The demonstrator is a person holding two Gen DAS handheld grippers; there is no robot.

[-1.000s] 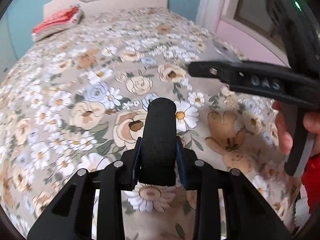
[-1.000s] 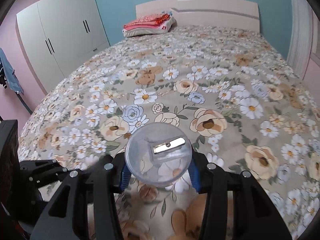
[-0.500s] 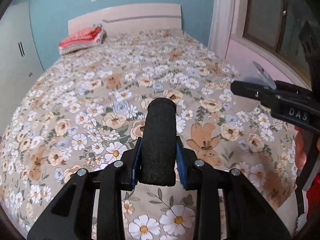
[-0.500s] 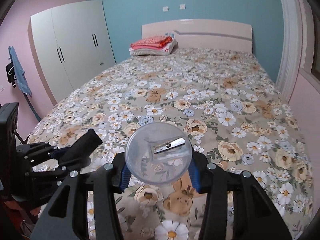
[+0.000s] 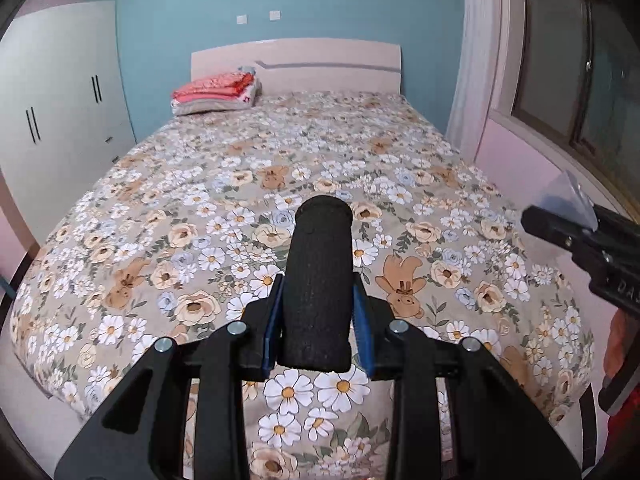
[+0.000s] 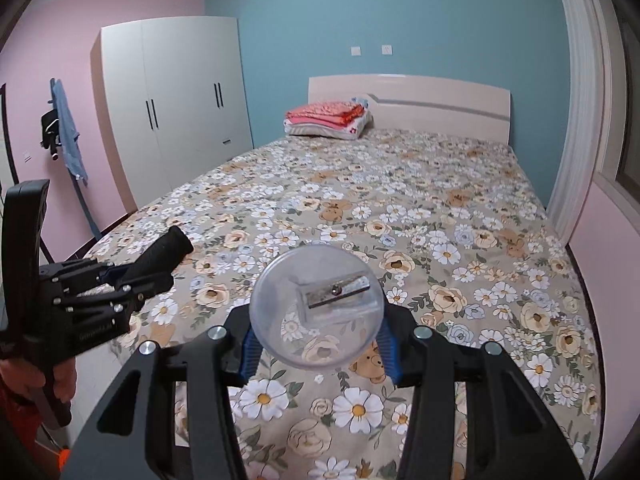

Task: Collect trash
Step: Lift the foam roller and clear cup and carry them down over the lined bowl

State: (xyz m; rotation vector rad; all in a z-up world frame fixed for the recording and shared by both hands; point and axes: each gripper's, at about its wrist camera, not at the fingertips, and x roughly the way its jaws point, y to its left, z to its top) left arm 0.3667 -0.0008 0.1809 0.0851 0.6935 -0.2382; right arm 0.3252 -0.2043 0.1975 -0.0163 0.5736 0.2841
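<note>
My left gripper (image 5: 318, 322) is shut on a black foam cylinder (image 5: 318, 280) that stands up between its blue pads. The right wrist view catches the same cylinder (image 6: 164, 254) from the side, sticking out of the left gripper (image 6: 120, 276) at the left edge. My right gripper (image 6: 318, 340) is shut on a clear round pencil sharpener (image 6: 316, 306) with a metal blade block inside. In the left wrist view the right gripper (image 5: 560, 228) reaches in from the right with the clear sharpener (image 5: 566, 200) at its tip. Both are held high over the flowered bed (image 5: 280, 184).
A folded red and white pile of bedding (image 6: 326, 118) lies by the headboard (image 6: 412, 100). A white wardrobe (image 6: 176, 100) stands left of the bed, a blue cloth (image 6: 68, 132) hangs on the pink wall, and a window (image 5: 580, 80) is on the right.
Both grippers have risen and pulled back from the bed with their objects still gripped. Much more of the room now shows: wardrobe, walls, window.
</note>
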